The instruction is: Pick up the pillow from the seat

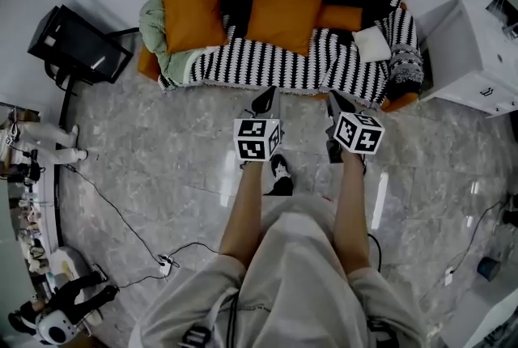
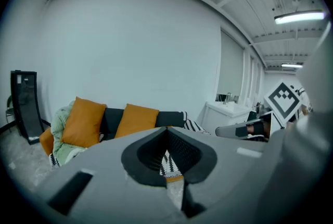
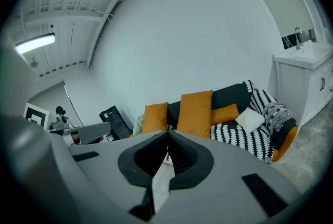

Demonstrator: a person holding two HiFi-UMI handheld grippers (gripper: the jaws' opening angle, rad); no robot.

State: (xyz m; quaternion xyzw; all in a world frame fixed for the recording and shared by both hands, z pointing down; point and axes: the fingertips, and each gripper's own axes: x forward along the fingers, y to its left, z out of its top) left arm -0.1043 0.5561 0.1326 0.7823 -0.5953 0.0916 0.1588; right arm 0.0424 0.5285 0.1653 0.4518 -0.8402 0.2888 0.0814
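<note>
A sofa [image 1: 267, 59] under a black-and-white striped throw stands against the far wall. On its seat lean two large orange pillows [image 1: 192, 8] [image 1: 287, 4], with a small orange pillow [image 1: 340, 17] and a small white pillow [image 1: 371, 43] to their right. My left gripper [image 1: 265, 99] and right gripper [image 1: 338, 102] hang side by side over the floor, just short of the sofa's front edge, touching nothing. Both point at the sofa. In the left gripper view the left gripper [image 2: 166, 129] is shut and empty. The right gripper [image 3: 167, 133] is likewise shut and empty, with the white pillow [image 3: 250, 119] ahead to its right.
A pale green blanket [image 1: 158, 39] is bunched at the sofa's left end. A black screen [image 1: 78, 44] stands at the left, a white cabinet [image 1: 473, 55] at the right. Cables and a power strip [image 1: 164, 261] lie on the grey marble floor at my left.
</note>
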